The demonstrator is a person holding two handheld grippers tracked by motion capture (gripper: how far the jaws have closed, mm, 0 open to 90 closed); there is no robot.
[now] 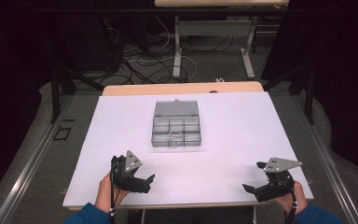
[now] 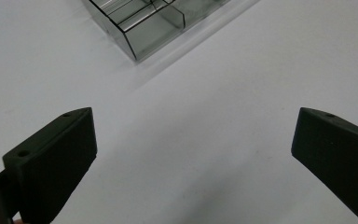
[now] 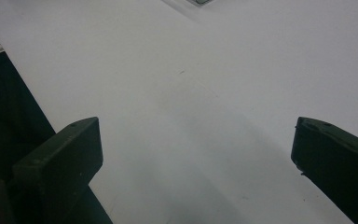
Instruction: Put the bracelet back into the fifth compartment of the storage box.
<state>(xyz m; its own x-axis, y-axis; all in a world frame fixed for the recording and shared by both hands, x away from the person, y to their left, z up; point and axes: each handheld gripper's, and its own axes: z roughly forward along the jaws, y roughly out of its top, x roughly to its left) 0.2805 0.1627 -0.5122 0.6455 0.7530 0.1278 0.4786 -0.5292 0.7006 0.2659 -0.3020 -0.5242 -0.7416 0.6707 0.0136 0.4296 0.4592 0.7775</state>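
Left gripper (image 1: 142, 181), held at the near left of the white table (image 1: 242, 135), has its jaws spread wide and empty; its own view confirms a broad gap with bare surface between them. Right gripper (image 1: 256, 190), at the near right edge, is likewise spread and holds nothing. Both rest low, well apart from each other and from the work. Farther out, at the table's middle, stands the clear compartment box (image 1: 176, 125), lid folded back, dividers visible; a small pale item lies in a near compartment, too small to identify. In the left gripper view a corner of the box (image 2: 154, 28) lies ahead. Judgement: the approach is not yet begun. Advise bringing one gripper in level, squared to the box's wall, and steadying with the other to prevent sliding.
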